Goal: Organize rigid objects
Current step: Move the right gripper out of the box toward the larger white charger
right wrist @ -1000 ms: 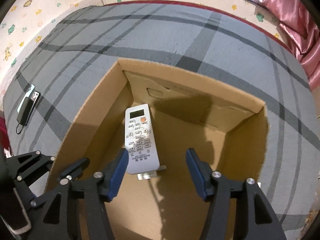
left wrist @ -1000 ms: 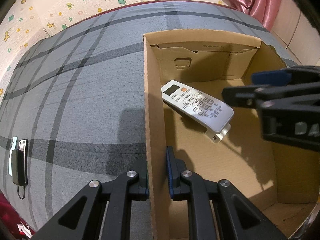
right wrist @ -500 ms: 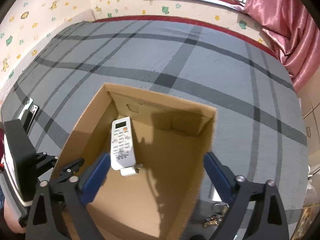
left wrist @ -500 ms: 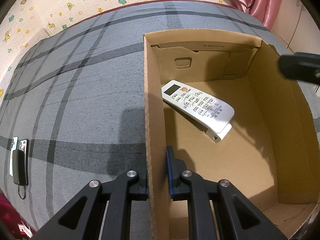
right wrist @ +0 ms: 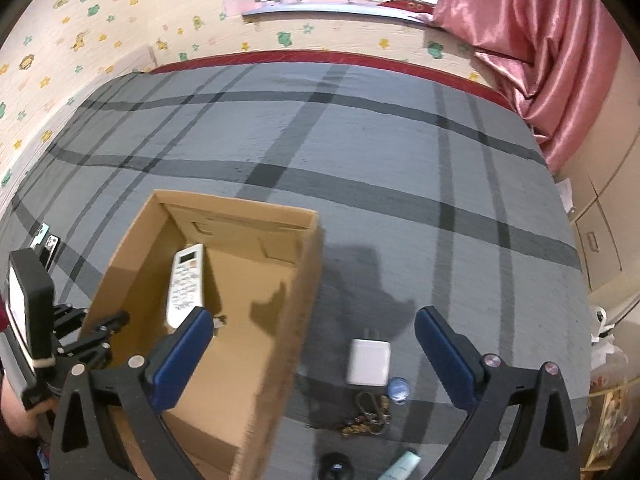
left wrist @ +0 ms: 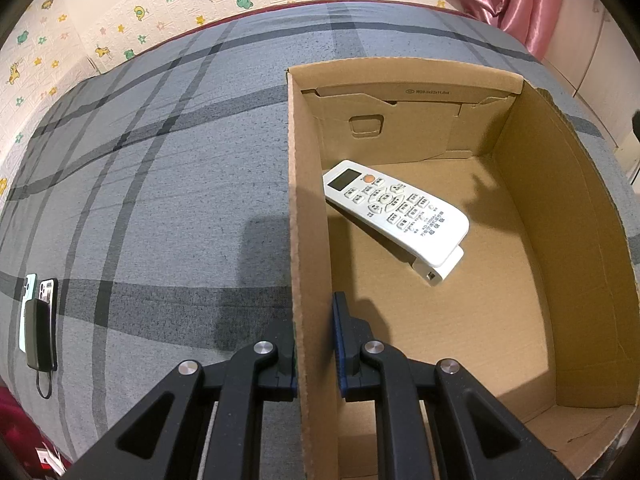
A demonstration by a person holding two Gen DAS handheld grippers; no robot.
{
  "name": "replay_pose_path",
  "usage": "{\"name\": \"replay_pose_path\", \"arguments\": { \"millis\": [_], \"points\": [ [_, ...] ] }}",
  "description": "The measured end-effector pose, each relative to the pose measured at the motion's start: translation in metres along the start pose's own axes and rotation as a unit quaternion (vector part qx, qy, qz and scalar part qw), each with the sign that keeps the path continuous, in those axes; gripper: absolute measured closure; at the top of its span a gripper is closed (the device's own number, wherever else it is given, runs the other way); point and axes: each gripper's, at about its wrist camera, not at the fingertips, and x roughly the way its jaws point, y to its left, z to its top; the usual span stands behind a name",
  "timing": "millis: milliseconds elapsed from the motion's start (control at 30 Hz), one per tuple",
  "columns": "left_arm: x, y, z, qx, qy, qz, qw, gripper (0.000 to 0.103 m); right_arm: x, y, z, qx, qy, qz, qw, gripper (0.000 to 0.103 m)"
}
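Observation:
An open cardboard box [left wrist: 520,208] [right wrist: 296,280] sits on a grey plaid bed cover. A white remote control [left wrist: 394,210] [right wrist: 185,284] lies flat inside it. My left gripper [left wrist: 314,344] is shut on the box's left wall. My right gripper [right wrist: 314,354] is open and empty, held high above the cover just right of the box. Under it lie a white charger [right wrist: 369,361], a bunch of keys [right wrist: 368,416] and a small round blue thing [right wrist: 398,389].
Two phones and a black power bank [left wrist: 38,312] lie on the cover far left of the box. A dark round object [right wrist: 336,466] and a pale green tube [right wrist: 400,466] lie at the near edge. A pink curtain [right wrist: 532,40] hangs at the right.
My right gripper has lifted out of the box, opened wider and moved right, bringing the charger and keys into view. The left gripper and the remote have not moved.

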Motion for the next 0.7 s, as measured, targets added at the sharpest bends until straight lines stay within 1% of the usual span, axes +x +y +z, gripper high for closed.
{"name": "replay_pose_path", "arguments": {
  "millis": [233, 700],
  "points": [
    [0.000, 0.001, 0.000, -0.001, 0.000, -0.002, 1.0000, 0.089, 0.003, -0.028, -0.019, 0.022, 0.003, -0.014, 1.000, 0.000],
    [0.000, -0.001, 0.001, 0.000, 0.000, 0.002, 1.0000, 0.089, 0.026, -0.062, -0.055, 0.054, 0.003, -0.014, 0.998, 0.000]
  ]
}}
